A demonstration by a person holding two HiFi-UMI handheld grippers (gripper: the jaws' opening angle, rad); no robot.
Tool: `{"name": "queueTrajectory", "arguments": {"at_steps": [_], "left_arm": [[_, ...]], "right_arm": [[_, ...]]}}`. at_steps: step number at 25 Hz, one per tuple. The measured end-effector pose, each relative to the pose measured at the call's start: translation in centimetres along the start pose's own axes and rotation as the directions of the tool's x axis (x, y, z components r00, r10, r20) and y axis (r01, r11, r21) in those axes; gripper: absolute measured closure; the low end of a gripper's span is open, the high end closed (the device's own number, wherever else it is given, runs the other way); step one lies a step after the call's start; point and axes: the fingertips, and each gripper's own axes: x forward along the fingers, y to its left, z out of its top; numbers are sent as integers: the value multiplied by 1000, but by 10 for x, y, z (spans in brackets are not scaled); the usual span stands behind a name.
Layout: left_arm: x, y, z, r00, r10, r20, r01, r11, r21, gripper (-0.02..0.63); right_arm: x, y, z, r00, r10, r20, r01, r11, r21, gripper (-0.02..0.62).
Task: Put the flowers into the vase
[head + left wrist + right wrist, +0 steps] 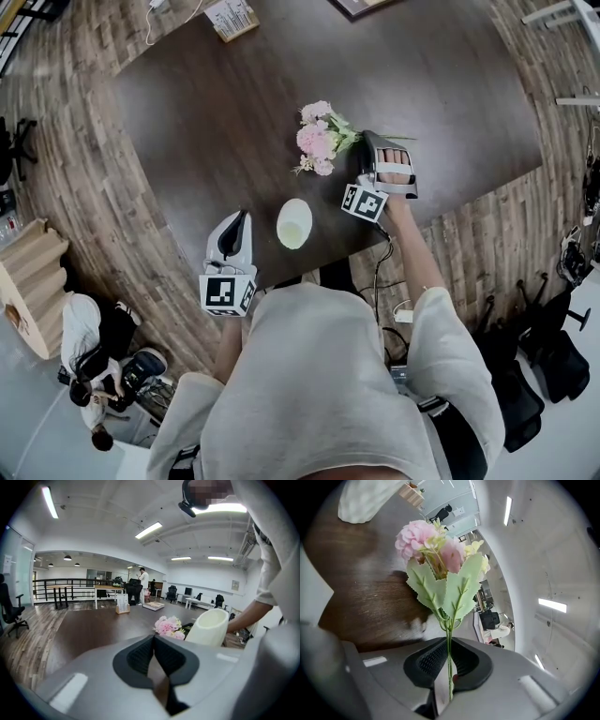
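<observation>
A bunch of pink flowers (317, 141) with green leaves lies on the dark table (206, 103), its stems running right into my right gripper (369, 141). In the right gripper view the flowers (436, 545) stand up in front of the lens. That right gripper (449, 646) is shut on the thin green stem (449, 663). A cream vase (294, 223) stands upright near the table's front edge, between the two grippers. My left gripper (243, 216) hovers just left of the vase, shut and empty. From the left gripper (153, 641), the vase (210, 627) and the flowers (169, 626) show ahead to the right.
A small card stand (232, 17) and a dark flat book (361, 6) sit at the table's far edge. Wooden steps (33, 272) stand on the floor at left, and black office chairs (534, 375) at right. A person (143, 581) stands far off in the room.
</observation>
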Motion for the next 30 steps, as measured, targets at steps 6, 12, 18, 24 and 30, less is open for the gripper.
{"name": "queueTrajectory", "arguments": {"at_steps": [6, 12, 18, 24, 30], "left_arm": [[-1, 0, 3, 1000, -16, 11, 15, 1000, 6, 595], [-4, -4, 4, 999, -38, 33, 38, 999, 22, 595], [-7, -6, 4, 997, -59, 47, 58, 998, 39, 595], [-7, -7, -7, 995, -87, 39, 85, 995, 45, 558], [-10, -31, -25, 982, -189, 6, 188, 976, 112, 331]], "right_arm": [[-17, -33, 8, 998, -62, 29, 58, 989, 139, 577], [-53, -103, 20, 985, -104, 138, -28, 691, 722, 578], [-85, -159, 43, 899, -196, 392, -381, 95, 920, 580], [-96, -172, 54, 869, -224, 440, -434, 81, 897, 581], [-116, -175, 64, 862, -225, 453, -443, 98, 891, 580]]}}
